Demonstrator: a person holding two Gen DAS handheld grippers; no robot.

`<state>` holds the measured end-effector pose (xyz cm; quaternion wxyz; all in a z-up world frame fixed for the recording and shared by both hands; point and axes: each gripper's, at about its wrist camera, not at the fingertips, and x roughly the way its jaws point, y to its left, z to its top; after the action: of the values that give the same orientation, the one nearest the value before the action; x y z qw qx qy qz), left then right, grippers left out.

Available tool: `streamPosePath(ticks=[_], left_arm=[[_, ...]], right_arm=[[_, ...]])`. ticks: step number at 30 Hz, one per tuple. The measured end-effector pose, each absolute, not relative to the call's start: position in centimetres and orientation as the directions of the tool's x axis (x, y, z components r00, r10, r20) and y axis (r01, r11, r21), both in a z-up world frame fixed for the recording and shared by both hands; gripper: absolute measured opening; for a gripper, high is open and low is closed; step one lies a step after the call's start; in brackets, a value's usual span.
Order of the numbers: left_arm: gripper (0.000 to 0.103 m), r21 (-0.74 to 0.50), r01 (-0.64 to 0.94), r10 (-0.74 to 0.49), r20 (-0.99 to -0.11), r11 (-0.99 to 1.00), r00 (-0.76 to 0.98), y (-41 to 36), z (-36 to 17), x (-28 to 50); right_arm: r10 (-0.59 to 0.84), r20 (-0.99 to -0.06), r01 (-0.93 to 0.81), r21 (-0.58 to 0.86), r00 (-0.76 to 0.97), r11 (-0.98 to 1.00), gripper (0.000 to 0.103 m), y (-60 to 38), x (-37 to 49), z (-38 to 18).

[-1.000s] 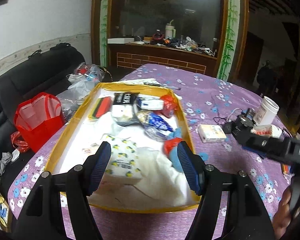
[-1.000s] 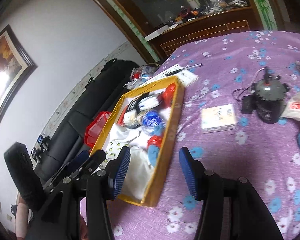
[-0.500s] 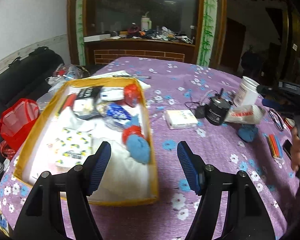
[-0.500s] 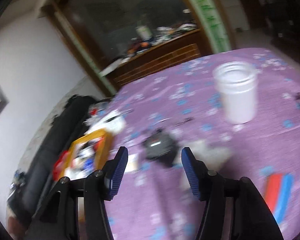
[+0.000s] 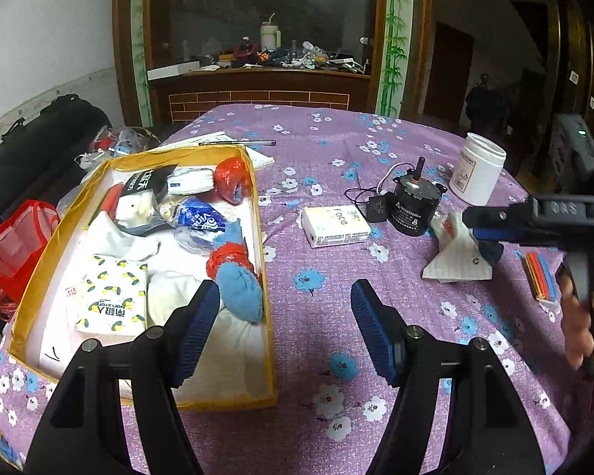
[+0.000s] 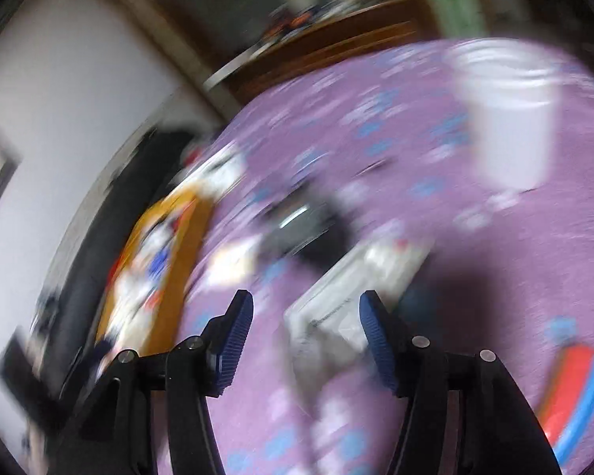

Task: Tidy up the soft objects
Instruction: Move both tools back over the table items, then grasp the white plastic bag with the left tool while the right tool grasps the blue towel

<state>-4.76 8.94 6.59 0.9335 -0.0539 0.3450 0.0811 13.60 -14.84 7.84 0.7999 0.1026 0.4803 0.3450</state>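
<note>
Swung rightward off the yellow box (image 5: 263,237), left gripper (image 5: 285,328) hangs spread, empty. Right gripper (image 6: 305,336), splayed, straddles a white packet (image 6: 336,304) right of the box; its blurred view hides the motor (image 5: 414,208)

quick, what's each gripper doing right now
Left gripper: open, holding nothing.
Right gripper: open, empty, over the white plastic packet.

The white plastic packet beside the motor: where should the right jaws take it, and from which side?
Grip the white plastic packet at its flat near end, coming from above with the right gripper, jaws open across its width. It lies flat and crumpled; the black motor crowds its far end.
</note>
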Motion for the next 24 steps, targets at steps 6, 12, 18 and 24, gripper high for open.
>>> streamPosePath(ticks=[6, 12, 18, 24], left_arm=[[0.068, -0.046, -0.197, 0.12, -0.652, 0.979, 0.748, 9.2, 6.5, -4.7], [0.068, -0.078, -0.169, 0.075, -0.664, 0.982, 0.744, 9.1, 6.6, -4.3], [0.068, -0.178, 0.044, -0.158, -0.703, 0.983, 0.693, 5.0, 7.6, -1.3], [0.077, -0.191, 0.179, -0.262, -0.736, 0.965, 0.624, -0.8, 8.1, 3.1]], right_arm=[[0.565, -0.732, -0.431, 0.401, 0.38, 0.808, 0.061, -14.9, 12.6, 8.5], [0.579, -0.714, -0.34, 0.473, 0.393, 0.813, 0.061, -16.9, 13.4, 9.0], [0.526, -0.703, -0.228, 0.48, 0.478, 0.847, 0.069, -20.8, 14.5, 9.2], [0.519, -0.701, -0.2, 0.49, 0.489, 0.849, 0.069, -21.8, 15.3, 8.5]])
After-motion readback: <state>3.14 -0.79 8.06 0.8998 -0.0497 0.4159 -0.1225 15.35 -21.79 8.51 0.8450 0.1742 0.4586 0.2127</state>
